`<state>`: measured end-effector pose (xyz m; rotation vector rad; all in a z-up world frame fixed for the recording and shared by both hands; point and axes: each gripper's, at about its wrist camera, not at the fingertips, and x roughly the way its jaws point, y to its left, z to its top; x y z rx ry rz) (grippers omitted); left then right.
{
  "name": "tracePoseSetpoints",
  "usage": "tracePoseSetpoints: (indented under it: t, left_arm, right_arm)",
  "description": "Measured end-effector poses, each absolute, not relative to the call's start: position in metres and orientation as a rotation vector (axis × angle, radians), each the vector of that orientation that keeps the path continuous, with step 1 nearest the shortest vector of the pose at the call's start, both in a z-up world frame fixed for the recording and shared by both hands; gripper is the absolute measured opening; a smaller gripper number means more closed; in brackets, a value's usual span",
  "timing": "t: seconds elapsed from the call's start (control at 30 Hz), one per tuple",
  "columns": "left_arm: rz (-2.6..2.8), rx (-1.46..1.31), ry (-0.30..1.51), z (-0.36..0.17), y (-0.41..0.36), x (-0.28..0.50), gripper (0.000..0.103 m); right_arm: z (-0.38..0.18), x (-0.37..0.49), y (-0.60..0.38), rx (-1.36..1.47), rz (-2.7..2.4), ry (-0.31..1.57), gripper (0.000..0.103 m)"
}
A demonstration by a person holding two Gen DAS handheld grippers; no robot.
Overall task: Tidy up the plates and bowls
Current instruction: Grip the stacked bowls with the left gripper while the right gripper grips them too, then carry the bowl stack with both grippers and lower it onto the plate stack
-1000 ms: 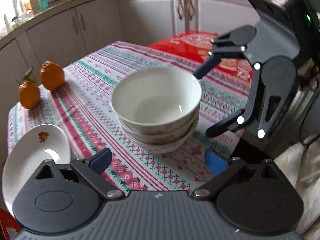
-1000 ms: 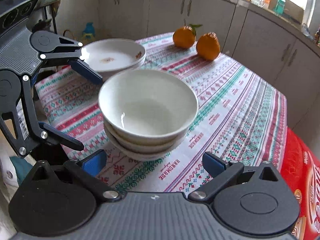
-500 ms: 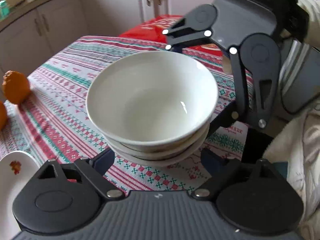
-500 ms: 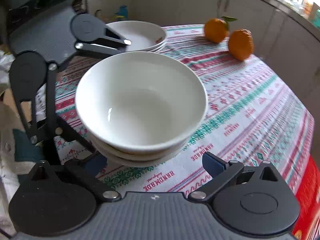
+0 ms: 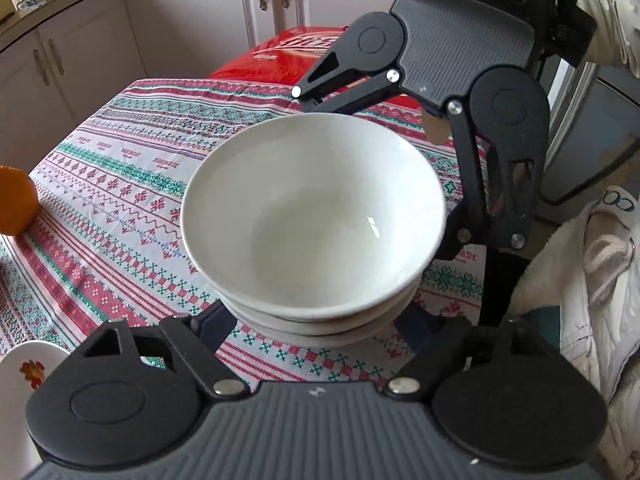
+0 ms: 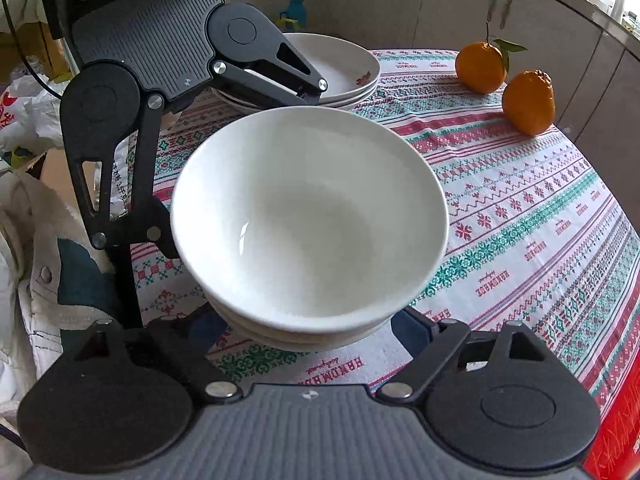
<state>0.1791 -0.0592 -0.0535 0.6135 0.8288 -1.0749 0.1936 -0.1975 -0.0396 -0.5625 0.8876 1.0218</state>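
Both spread claws, left claw [image 5: 316,316] and right claw [image 6: 308,322], have closed in, now flanking the stack of white ceramic bowls [image 5: 314,220], ready for lifting.

both grippers' fingers [image 5: 208,320] hidden beneath the stacked bowls [image 5: 314,216]
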Motion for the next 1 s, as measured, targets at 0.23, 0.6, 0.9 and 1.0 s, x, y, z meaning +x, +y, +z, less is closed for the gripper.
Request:
tracePoseSetpoints:
  t: [0.23,0.6,0.9,1.0]
  left_arm:
    - [-1.091,0.616,0.836,-0.053,-0.059,0.183,0.084]
    - [-1.092,0.609,0.843,-0.052,-0.060,0.182,0.084]
    - [-1.077,0.600,0.802,-0.037,-0.048,0.174,0.084]
    - [-1.063,0.596,0.785,-0.029,-0.041,0.171,0.084]
  right_arm:
    - [-0.038,0.194,-0.196,-0.565,1.036,0.897,0.087]
    - [-0.036,0.194,-0.195,-0.567,1.029,0.924,0.087]
    - [-0.021,0.190,-0.186,-0.605,1.021,0.895,0.087]
    - [-0.013,0.188,-0.179,-0.623,1.020,0.880,0.087]
